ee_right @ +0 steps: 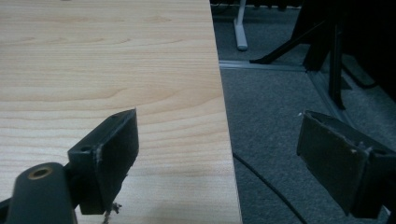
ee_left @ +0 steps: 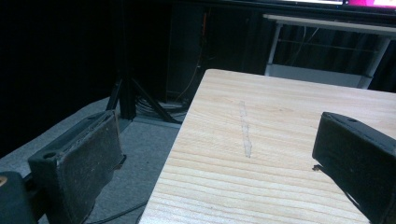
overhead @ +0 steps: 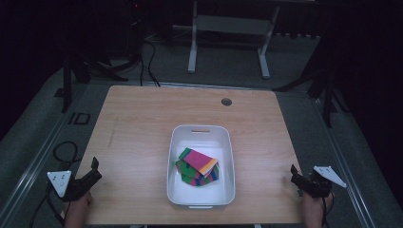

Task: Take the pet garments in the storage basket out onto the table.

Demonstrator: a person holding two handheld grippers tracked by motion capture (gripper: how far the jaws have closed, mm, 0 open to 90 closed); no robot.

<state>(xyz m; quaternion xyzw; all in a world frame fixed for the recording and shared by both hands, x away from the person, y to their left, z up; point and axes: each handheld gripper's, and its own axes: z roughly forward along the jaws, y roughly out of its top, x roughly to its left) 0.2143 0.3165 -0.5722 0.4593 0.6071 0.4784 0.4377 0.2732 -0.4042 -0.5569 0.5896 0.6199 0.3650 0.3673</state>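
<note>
1. Pale wood grain covers the table (overhead: 142, 123), a rectangular top seen from above, with a small round grommet hole (overhead: 226, 101) near its far edge.
2. A white plastic bin (overhead: 177, 156) sits on the table a little right of centre, closer to the person's edge than to the far one.
3. Inside the bin lies a folded stack of striped cloths (overhead: 198, 166) in pink, green, yellow, orange and blue. The stack is turned at an angle to the bin's walls, and the topmost piece is mostly pink with a yellow and orange end.
4. The left gripper (overhead: 93, 167) rests at the table's near left corner, held by a hand (overhead: 76, 211) coming in from the bottom edge. It is well apart from the bin.
5. In the left gripper view, its two black jaws stand wide apart with nothing between them, one over the floor beside the table, the other over the wood.
6. The right gripper (overhead: 294, 175) sits at the table's near right edge, also well apart from the bin.
7. In the right gripper view, its jaws are spread wide and hold nothing. One is above the table edge and the other above grey carpet (ee_right: 271, 121), where a dark cable (ee_right: 266, 184) runs.
</note>
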